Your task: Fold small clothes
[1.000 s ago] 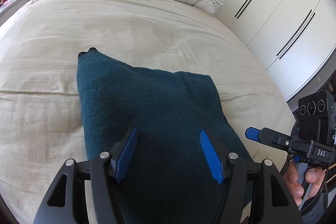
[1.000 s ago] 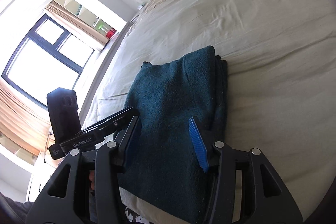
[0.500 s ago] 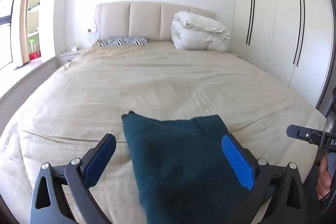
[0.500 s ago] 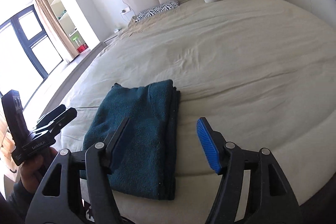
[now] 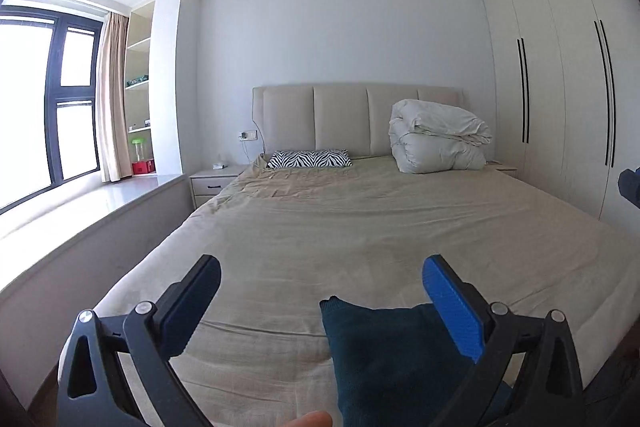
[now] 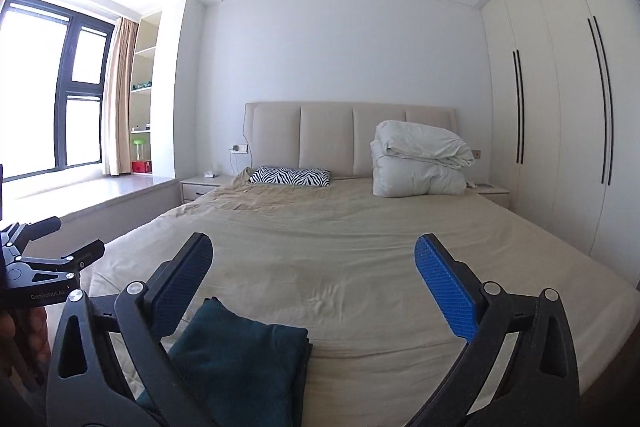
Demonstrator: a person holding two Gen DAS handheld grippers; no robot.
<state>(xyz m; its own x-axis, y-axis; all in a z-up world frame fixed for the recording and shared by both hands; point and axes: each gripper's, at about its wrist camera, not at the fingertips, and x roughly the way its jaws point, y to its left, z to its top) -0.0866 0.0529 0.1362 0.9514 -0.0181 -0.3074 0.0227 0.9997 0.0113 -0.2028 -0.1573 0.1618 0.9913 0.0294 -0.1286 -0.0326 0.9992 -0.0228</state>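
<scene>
Lying folded, teal sweater (image 6: 244, 359) long axis toward headboard (image 6: 348, 139) | both grippers' fingers wide apart, empty, right just opening

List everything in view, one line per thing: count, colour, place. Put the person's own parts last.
folded garment: 1, dark teal, near end of the bed
bed: 1, beige cover, centre of room
headboard: 1, beige padded, against the far wall
zebra pillow: 1, black and white, head of bed
folded duvet: 1, white, head of bed beside the pillow
nightstand: 1, pale, window side of bed
wardrobe: 1, cream with black handles, side wall
window: 1, dark frame, beige curtain
left gripper: 1, black with blue pads, open, empty
right gripper: 1, same, open, empty
</scene>
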